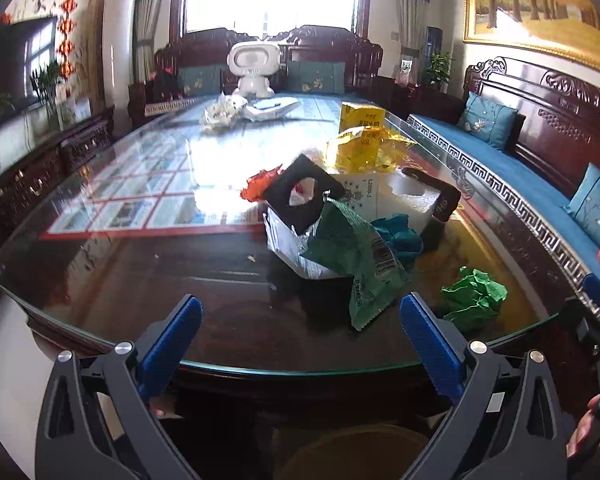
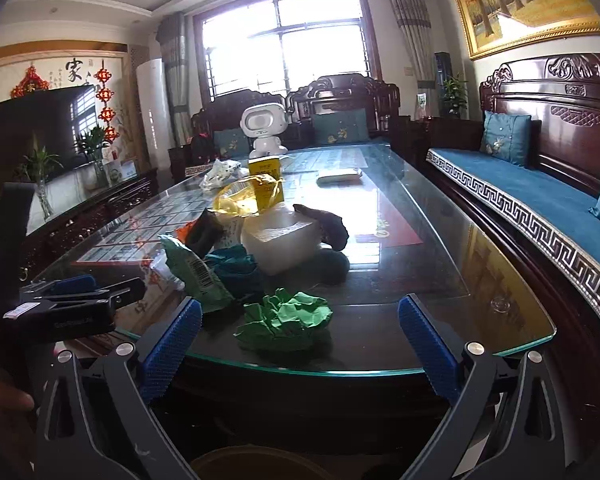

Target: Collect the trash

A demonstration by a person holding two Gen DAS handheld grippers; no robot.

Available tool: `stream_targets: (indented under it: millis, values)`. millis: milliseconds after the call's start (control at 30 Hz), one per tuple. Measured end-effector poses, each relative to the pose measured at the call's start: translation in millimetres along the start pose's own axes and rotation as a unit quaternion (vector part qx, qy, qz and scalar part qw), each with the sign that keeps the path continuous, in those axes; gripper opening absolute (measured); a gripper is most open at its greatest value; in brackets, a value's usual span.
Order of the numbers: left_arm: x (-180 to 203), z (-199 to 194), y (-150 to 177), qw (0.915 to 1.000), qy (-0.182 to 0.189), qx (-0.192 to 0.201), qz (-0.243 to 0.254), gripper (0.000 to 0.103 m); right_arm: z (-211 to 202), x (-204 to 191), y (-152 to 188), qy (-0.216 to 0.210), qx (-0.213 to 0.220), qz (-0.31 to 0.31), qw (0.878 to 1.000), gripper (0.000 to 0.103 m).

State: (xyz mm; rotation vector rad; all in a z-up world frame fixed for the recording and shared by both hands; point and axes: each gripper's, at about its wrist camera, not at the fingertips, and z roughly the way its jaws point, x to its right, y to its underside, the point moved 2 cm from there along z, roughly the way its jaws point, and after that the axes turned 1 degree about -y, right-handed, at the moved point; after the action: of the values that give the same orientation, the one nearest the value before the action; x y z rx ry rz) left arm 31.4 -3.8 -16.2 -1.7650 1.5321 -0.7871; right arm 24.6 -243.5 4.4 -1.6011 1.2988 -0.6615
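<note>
Both tongs, left tongs point(image 1: 300, 332) and right tongs point(image 2: 300, 332), we hold wide open and empty short of the tabletop point(image 2: 440, 272) edge, ready to pick. Nearest lies green crumpled paper point(image 2: 288, 316); behind it the trash heap point(image 1: 340, 224); below, perhaps a bin point(image 1: 352, 452).

The right gripper point(image 2: 299, 334) hangs wide open at the near edge of the glass tabletop point(image 2: 440, 248), nothing between its blue pads point(image 2: 171, 350); between them, on the glass, lies a crumpled green paper point(image 2: 288, 320). Beyond it sits a heap: a green wrapper point(image 2: 196, 274) with a barcode, a teal wad point(image 2: 234, 268), a white foam block point(image 2: 280, 242), a yellow bag point(image 2: 240, 200) and a yellow box point(image 2: 265, 176); the left gripper point(image 2: 80, 300) shows at the left edge, side-on, and a white robot toy point(image 2: 265, 130) stands at the far end.
</note>
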Motion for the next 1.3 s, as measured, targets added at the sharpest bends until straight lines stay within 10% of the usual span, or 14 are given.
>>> stream_targets:
  millis: [200, 1300]
  values:
    - [2, -9, 0, 0.9994, -0.018, 0.021, 0.020, 0.099, 1, -1, -2, 0.055, 0.005, -0.003, 0.998, 0.095]
    - [-7, -21, -2, 0.9996, 0.004, 0.029, 0.003, 0.099, -8, -7, -3, 0.068, 0.022, -0.014, 0.997, 0.095]
